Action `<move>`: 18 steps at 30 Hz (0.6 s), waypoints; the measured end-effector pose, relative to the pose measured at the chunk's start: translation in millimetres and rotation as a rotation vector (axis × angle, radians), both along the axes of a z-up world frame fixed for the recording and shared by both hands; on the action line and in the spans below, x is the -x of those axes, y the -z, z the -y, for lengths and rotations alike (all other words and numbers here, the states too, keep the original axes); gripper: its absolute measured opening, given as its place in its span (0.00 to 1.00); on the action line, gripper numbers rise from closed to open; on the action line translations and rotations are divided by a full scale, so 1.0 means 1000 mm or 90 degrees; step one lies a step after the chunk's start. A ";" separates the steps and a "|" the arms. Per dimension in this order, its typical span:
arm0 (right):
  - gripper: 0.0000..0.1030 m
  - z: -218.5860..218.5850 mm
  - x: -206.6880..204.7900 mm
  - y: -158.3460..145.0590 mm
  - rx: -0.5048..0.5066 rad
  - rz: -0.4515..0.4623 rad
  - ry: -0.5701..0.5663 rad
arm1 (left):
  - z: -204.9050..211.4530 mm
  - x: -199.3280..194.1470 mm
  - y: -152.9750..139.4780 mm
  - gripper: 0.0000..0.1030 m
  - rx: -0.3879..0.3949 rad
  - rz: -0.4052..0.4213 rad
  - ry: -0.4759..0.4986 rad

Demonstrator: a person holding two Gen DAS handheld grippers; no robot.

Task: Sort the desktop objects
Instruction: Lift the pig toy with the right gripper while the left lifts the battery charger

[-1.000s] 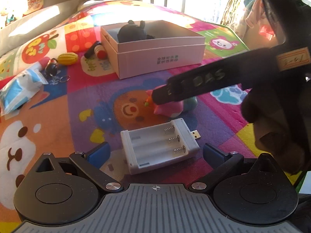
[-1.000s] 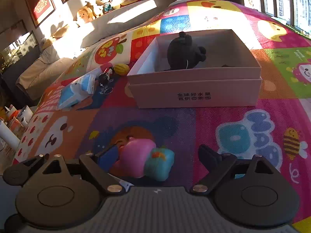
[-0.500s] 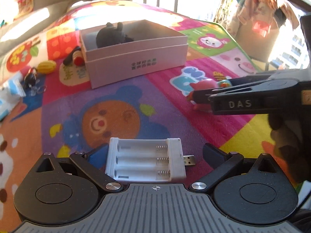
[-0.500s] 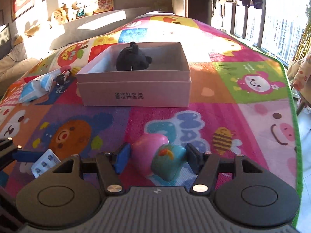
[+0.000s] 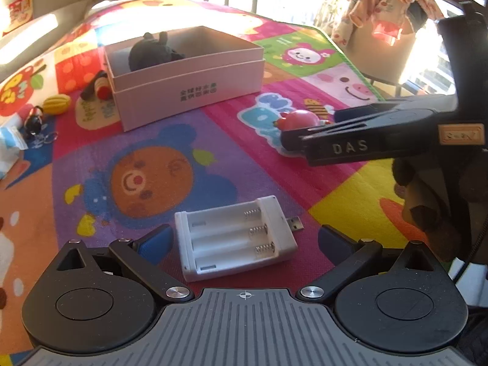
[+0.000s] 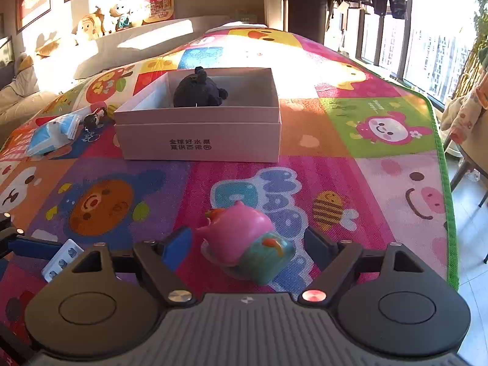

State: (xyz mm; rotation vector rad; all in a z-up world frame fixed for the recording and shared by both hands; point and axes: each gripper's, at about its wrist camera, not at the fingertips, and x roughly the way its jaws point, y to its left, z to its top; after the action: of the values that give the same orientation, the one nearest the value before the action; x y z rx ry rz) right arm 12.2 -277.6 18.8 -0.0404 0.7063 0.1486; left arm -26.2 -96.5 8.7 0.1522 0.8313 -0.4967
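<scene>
The left gripper (image 5: 242,238) is spread wide around a white battery case (image 5: 236,239) lying flat on the play mat (image 5: 152,140) — fingers apart from its sides, nothing grasped. The case's long axis runs left to right, its USB plug pointing right. The right gripper (image 6: 248,244) is likewise released, straddling a pink toy (image 6: 244,239) on the mat; its snout points up-left toward the pink box (image 6: 198,134), which holds a black plush (image 6: 196,90).
</scene>
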 end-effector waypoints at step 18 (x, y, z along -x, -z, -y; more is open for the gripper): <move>0.74 -0.012 -0.010 0.008 0.058 -0.006 -0.080 | -0.010 0.009 -0.005 0.95 -0.024 0.045 -0.012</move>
State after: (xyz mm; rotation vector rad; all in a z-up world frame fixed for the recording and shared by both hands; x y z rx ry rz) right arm 22.6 -265.2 10.9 -0.1716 0.7202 0.2367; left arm -35.5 -86.4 13.5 0.1956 0.7727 -0.4556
